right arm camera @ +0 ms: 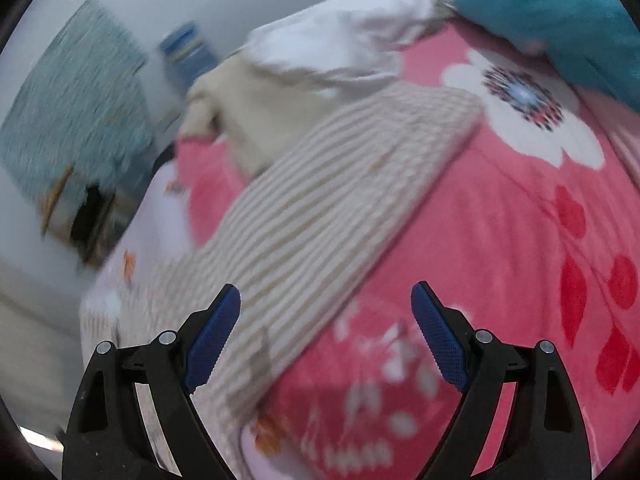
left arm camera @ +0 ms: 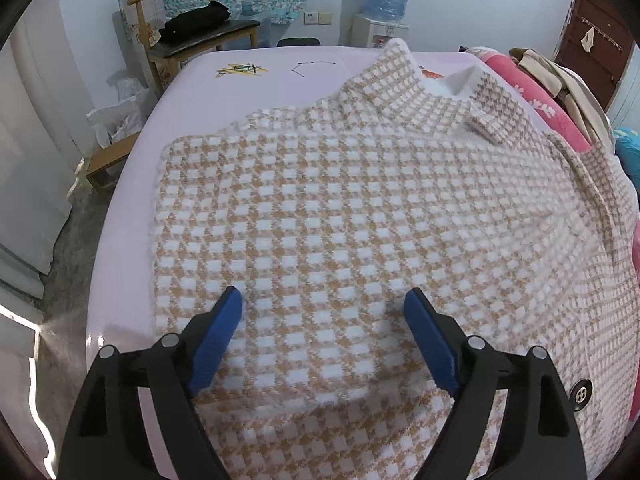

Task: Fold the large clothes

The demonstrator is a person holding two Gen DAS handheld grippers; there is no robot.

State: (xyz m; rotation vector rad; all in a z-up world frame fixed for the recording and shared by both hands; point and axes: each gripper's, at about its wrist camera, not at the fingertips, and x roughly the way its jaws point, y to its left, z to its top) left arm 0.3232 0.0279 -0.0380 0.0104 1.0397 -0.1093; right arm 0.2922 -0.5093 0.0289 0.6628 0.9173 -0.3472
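Observation:
A large tan-and-white houndstooth coat [left arm camera: 340, 200] lies spread on the pink bed [left arm camera: 132, 216], collar at the far end, a black button [left arm camera: 581, 392] near its right edge. My left gripper [left arm camera: 323, 300] is open and empty, just above the coat's near part. In the blurred right wrist view, one coat sleeve [right arm camera: 328, 208] runs diagonally over a pink floral blanket [right arm camera: 500, 240]. My right gripper [right arm camera: 326, 298] is open and empty above the sleeve's near end and the blanket.
A wooden chair [left arm camera: 200, 36] with a black item and a water dispenser [left arm camera: 384, 12] stand beyond the bed. Piled clothes and the pink blanket [left arm camera: 540, 96] line the right side. White and cream garments [right arm camera: 320, 60] and a teal cloth [right arm camera: 560, 20] lie beyond the sleeve.

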